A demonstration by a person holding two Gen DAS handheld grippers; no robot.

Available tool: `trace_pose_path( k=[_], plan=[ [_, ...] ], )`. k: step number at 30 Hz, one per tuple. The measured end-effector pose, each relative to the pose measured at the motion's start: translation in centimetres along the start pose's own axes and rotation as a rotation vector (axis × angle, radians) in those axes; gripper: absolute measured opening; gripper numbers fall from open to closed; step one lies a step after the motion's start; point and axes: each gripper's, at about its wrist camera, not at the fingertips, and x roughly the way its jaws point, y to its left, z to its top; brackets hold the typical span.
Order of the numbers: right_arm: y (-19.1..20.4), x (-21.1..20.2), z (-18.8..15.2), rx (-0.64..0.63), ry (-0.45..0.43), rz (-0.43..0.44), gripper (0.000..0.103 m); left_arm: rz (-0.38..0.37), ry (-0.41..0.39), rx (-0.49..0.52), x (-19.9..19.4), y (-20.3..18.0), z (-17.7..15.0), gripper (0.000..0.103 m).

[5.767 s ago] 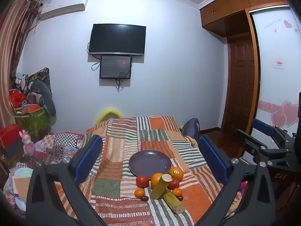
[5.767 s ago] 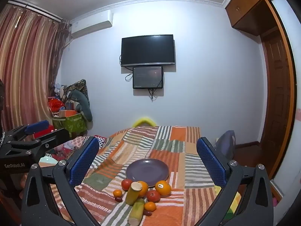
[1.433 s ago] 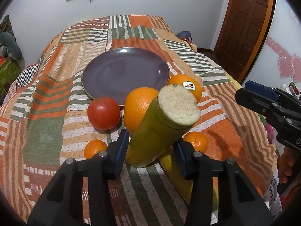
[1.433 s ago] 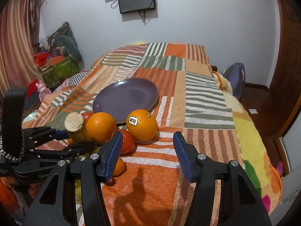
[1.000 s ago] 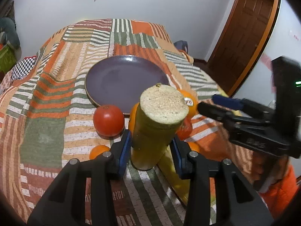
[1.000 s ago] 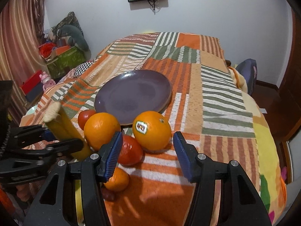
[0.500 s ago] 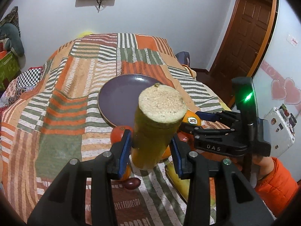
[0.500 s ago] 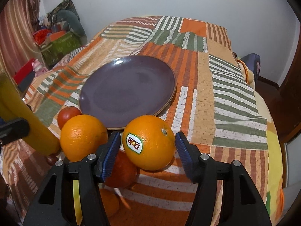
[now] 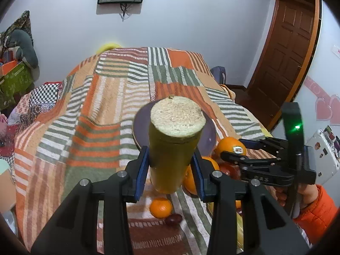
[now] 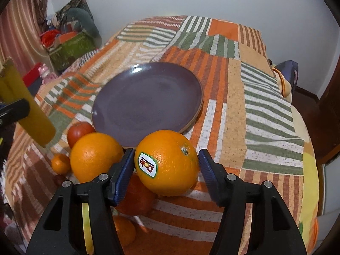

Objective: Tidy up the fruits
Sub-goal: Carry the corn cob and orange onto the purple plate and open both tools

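My left gripper (image 9: 170,165) is shut on a yellow-green sugarcane piece (image 9: 173,146) and holds it upright above the bed; the piece also shows at the left of the right wrist view (image 10: 27,110). My right gripper (image 10: 166,170) is open, its pads on either side of a stickered orange (image 10: 167,163) without visibly pressing it. That orange also shows in the left wrist view (image 9: 230,146). A second orange (image 10: 95,157), a tomato (image 10: 79,130) and a small mandarin (image 10: 60,163) lie beside it. An empty purple plate (image 10: 148,102) sits just behind the fruit.
A striped patchwork blanket (image 10: 255,106) covers the bed. Another sugarcane piece (image 10: 88,229) and a small dark fruit (image 9: 173,220) lie near the front. Bags and boxes (image 10: 70,38) are stacked left of the bed; a wooden door (image 9: 284,53) stands at the right.
My left gripper has lifted the sugarcane piece higher and away from the fruit pile. My right gripper has moved in around the stickered orange and narrowed a little.
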Motion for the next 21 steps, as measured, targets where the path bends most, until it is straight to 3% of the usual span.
trace_pose_path(
  k=[9, 21],
  plan=[
    [0.7, -1.8, 3.2, -0.016, -0.101, -0.005, 0.058, -0.003, 0.001, 0.009, 1.7, 1.2, 3.4, 0.038],
    [1.1, 0.5, 6.7, -0.022, -0.149, -0.013, 0.058, -0.033, 0.134, 0.009, 8.1, 2.6, 5.1, 0.037]
  ],
)
